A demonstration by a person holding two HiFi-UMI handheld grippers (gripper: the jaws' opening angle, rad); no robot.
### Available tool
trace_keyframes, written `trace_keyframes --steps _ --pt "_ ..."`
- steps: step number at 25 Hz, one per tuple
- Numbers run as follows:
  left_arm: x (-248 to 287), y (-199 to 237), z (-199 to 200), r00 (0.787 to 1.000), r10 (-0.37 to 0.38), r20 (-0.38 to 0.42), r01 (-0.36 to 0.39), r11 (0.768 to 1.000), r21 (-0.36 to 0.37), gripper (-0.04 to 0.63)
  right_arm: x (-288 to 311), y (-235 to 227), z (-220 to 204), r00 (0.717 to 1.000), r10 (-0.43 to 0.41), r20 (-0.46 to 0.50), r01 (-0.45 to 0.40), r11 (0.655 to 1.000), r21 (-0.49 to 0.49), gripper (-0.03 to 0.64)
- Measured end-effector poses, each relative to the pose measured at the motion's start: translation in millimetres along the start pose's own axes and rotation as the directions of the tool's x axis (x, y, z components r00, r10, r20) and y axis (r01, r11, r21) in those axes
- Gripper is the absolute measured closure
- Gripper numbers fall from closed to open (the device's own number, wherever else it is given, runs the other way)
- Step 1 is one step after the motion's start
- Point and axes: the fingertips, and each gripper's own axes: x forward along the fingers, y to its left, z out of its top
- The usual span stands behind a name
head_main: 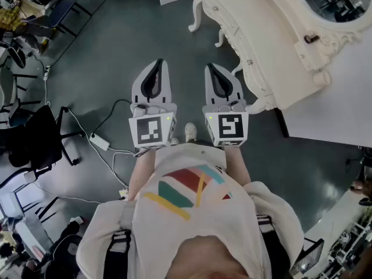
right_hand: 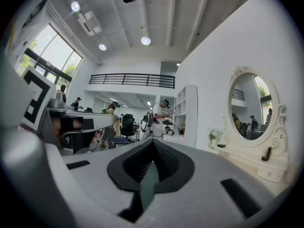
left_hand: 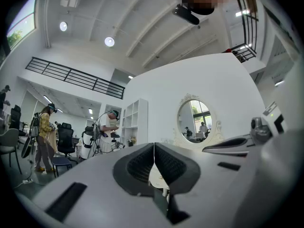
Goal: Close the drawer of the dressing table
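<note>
The white ornate dressing table (head_main: 273,45) stands at the upper right of the head view, its curved front carrying small knobs (head_main: 250,61). Whether its drawer stands out I cannot tell from here. My left gripper (head_main: 156,64) and right gripper (head_main: 210,67) are held side by side above the grey floor, both shut with nothing in them. The right one lies just left of the table's corner leg, not touching it. In the left gripper view the jaws (left_hand: 154,146) meet in front of the oval mirror (left_hand: 195,120). The right gripper (right_hand: 153,144) has the mirror (right_hand: 251,110) to its right.
Black office chairs (head_main: 35,135) and white cables (head_main: 99,141) lie on the floor at left. A white wall panel (head_main: 343,92) backs the table. A white shelf unit (right_hand: 189,113) and several people with gear stand farther off in the room.
</note>
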Motion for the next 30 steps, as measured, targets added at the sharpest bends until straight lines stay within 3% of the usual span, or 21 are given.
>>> trace_keyframes --steps 12,23,30 --pt "14.2 3.1 -2.7 1.000 0.017 -0.020 -0.018 0.999 -0.038 0.588 7.3 -19.0 -11.8 1.000 -0.005 0.004 0.005 0.999 0.037 0.617" --pt "37.8 9.0 -18.2 0.998 0.064 -0.023 -0.065 0.998 -0.017 0.588 27.4 -46.1 -32.3 1.000 -0.008 -0.014 0.008 1.000 0.018 0.617" --pt "66.4 10.8 -16.5 0.999 0.039 0.037 -0.038 0.999 -0.015 0.588 40.8 -61.6 -26.4 1.000 0.011 0.017 -0.011 0.999 0.036 0.617"
